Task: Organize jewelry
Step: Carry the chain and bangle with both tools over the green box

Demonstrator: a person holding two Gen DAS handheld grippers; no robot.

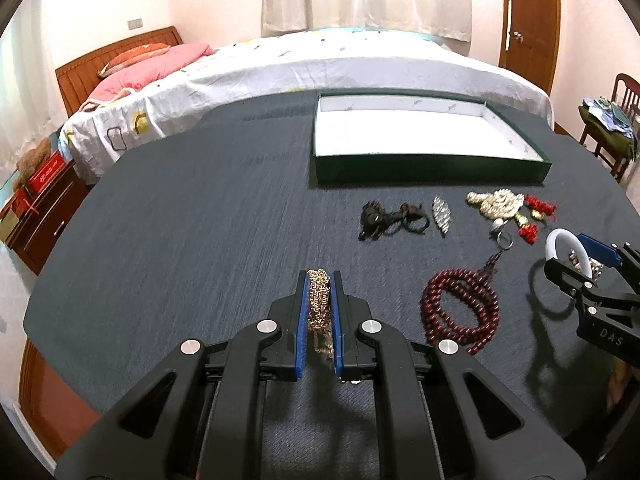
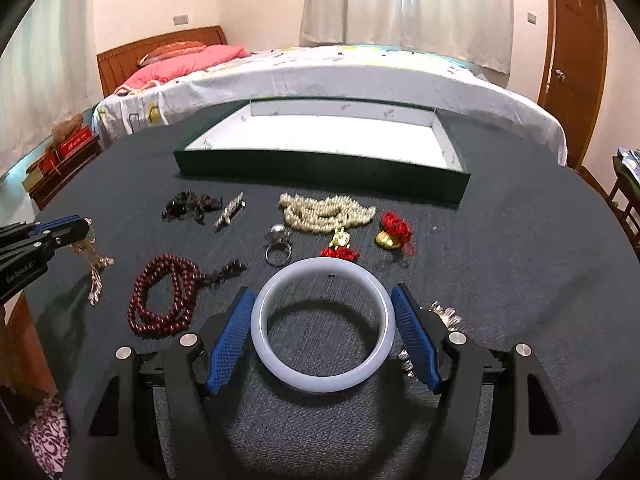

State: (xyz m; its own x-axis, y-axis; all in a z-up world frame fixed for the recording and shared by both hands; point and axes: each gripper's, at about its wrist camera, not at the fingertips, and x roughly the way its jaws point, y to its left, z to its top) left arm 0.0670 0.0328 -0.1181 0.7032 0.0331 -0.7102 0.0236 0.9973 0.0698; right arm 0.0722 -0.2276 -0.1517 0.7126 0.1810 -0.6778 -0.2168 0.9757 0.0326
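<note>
My left gripper (image 1: 320,278) is shut on a bunched gold chain (image 1: 319,300), held just above the dark blue table cloth; in the right wrist view the chain (image 2: 93,264) dangles from that gripper (image 2: 82,232) at the left. My right gripper (image 2: 323,292) is shut on a white bangle (image 2: 323,382), with a blue pad against each side. In the left wrist view the bangle (image 1: 551,245) hangs above its shadow at the far right. A green tray (image 2: 320,172) with a white lining, nothing in it, lies at the back.
Between the tray and the grippers lie a red bead string (image 2: 164,300), a pearl necklace (image 2: 328,210), a dark bracelet (image 2: 188,206), a silver brooch (image 2: 230,210), a ring (image 2: 277,248) and red-tasselled gold charms (image 2: 394,232). A bed (image 1: 320,64) stands behind the table.
</note>
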